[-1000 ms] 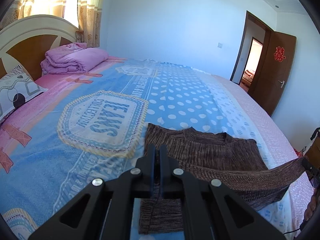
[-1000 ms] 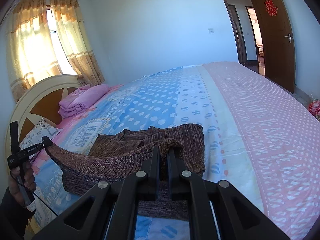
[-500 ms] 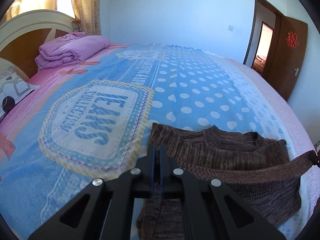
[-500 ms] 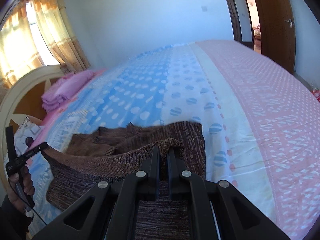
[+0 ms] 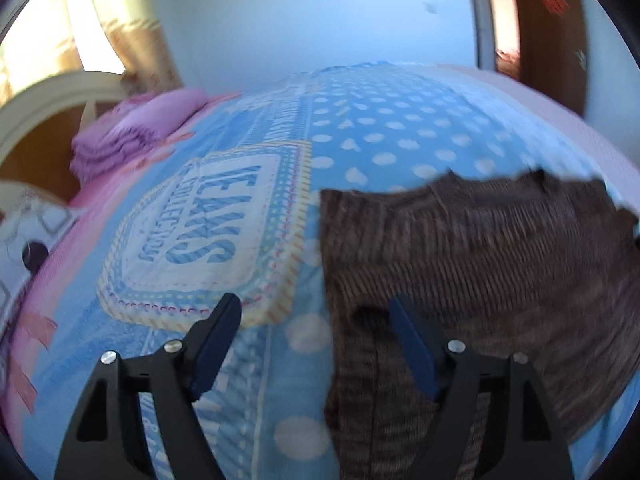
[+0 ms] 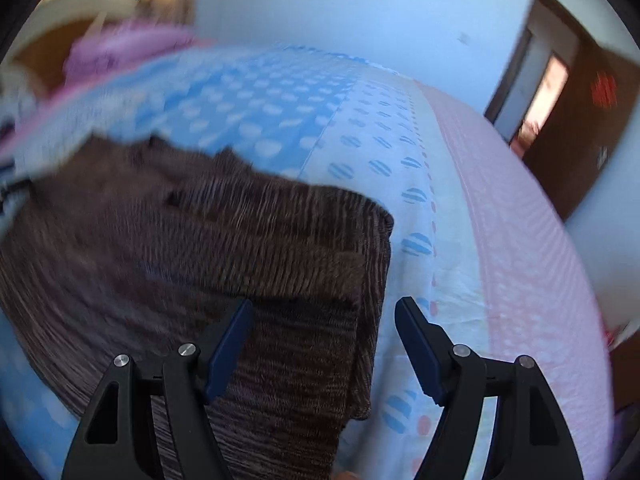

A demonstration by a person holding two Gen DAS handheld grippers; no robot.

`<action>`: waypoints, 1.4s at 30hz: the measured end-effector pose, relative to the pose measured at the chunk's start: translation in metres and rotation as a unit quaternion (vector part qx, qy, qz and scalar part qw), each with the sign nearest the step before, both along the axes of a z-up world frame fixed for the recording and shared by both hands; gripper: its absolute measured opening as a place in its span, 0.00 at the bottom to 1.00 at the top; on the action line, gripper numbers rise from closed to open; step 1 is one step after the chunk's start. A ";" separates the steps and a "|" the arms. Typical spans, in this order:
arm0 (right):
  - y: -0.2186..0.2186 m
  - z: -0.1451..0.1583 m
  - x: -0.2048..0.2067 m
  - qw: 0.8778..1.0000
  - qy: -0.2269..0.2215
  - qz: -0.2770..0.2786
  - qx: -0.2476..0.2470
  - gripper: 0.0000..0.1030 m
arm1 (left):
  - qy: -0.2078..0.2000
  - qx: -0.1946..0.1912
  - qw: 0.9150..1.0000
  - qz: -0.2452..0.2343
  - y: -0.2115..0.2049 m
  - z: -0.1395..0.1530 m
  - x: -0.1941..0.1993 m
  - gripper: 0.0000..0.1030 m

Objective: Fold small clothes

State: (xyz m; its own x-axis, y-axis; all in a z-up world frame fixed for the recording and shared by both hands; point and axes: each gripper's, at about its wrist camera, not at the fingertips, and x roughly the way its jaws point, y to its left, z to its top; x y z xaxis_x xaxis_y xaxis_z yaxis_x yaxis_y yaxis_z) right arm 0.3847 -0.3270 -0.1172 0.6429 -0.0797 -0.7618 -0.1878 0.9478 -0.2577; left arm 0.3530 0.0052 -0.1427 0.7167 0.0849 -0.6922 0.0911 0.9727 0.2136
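We judge the step in hand to be the release at the end of 1 fold: the brown knit garment (image 5: 480,264) lies doubled on the bed (image 5: 384,132), with its folded layer resting on top of the lower layer and its left side edge running straight down the blue dotted cover. The garment sits on the near part of the bed, toward the foot-side edge where we stand, well apart from the headboard (image 5: 44,120) and the folded pink quilt (image 5: 136,128). The left gripper (image 5: 316,312) is opening; its jaws stand wide, the garment's left edge lies between them, and neither pad presses on the cloth. The right gripper (image 6: 324,316) is likewise opening; the garment's right folded edge lies between its jaws, and the pads are clear of it. Both grippers point steeply downward at the bed surface, 1 over each side edge of the garment. Both views are motion-blurred, so fine creases cannot be read. We judge that the next move calls for lifting both grippers clear without dragging the top layer, then choosing new grasp points for a 2nd fold across the shorter span.
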 end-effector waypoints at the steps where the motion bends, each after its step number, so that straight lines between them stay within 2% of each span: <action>1: 0.009 -0.006 0.000 0.999 0.002 0.012 -0.031 0.72 | 0.006 0.028 0.999 -0.018 -0.010 -0.008 -0.002 0.77; 3: 0.024 -0.018 0.006 0.996 0.009 0.029 -0.083 0.72 | 0.015 0.070 0.997 -0.037 -0.025 -0.021 0.000 0.78; 5: 0.035 -0.021 0.017 0.992 0.002 0.037 -0.118 0.72 | 0.017 0.103 0.994 -0.033 -0.034 -0.029 0.011 0.80; 9: 0.037 -0.010 0.062 0.991 0.005 0.026 -0.128 0.72 | 0.002 0.119 0.993 0.002 -0.036 -0.015 0.050 0.80; 12: 0.023 0.017 0.091 0.995 -0.026 -0.024 -0.094 0.72 | -0.013 0.096 0.994 0.045 -0.022 0.007 0.075 0.80; 14: 0.010 0.030 0.097 0.997 -0.035 -0.052 -0.051 0.72 | -0.017 0.077 0.995 0.062 -0.009 0.020 0.082 0.85; 16: 0.000 0.032 0.093 0.998 -0.033 -0.057 -0.022 0.72 | -0.024 0.075 0.995 0.064 0.001 0.024 0.078 0.95; 19: -0.016 0.025 0.076 0.997 -0.036 -0.063 -0.014 0.72 | -0.021 0.064 0.996 0.058 0.020 0.021 0.068 0.95; 22: -0.042 0.023 0.057 0.996 -0.032 -0.075 0.048 0.72 | -0.014 0.020 0.999 0.041 0.032 0.014 0.058 0.94; 23: -0.051 0.024 0.051 0.993 -0.032 -0.079 0.077 0.72 | -0.009 -0.002 0.999 0.035 0.035 0.012 0.054 0.93; 25: -0.069 0.025 0.042 0.988 -0.029 -0.084 0.128 0.72 | 0.002 -0.037 0.999 0.024 0.036 0.010 0.052 0.80; 29: -0.082 0.024 0.041 0.982 -0.029 -0.097 0.159 0.70 | 0.024 -0.069 0.997 0.003 0.020 0.002 0.059 0.71; 33: -0.093 0.022 0.044 0.975 -0.024 -0.098 0.198 0.61 | 0.045 -0.075 0.996 -0.009 0.004 -0.011 0.071 0.52; 34: -0.094 0.021 0.045 0.974 -0.023 -0.096 0.204 0.61 | 0.050 -0.076 0.996 -0.010 0.002 -0.014 0.073 0.45; 38: -0.090 0.016 0.051 0.976 -0.017 -0.084 0.203 0.60 | 0.060 -0.077 0.995 -0.018 -0.006 -0.020 0.078 0.32; 40: -0.085 0.014 0.055 0.975 -0.013 -0.071 0.211 0.60 | 0.057 -0.076 0.995 -0.026 -0.009 -0.020 0.077 0.20; 42: -0.080 0.010 0.060 0.974 -0.001 -0.058 0.219 0.60 | 0.055 -0.067 0.996 -0.030 -0.012 -0.020 0.075 0.18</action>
State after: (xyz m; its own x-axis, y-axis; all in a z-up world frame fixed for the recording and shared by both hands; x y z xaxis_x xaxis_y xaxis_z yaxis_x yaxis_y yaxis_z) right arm 0.4450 -0.4066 -0.1073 0.6508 0.1797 -0.7377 -0.0725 0.9819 0.1752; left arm 0.4278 -0.0065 -0.1628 0.6367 -0.0545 -0.7692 0.1657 0.9839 0.0674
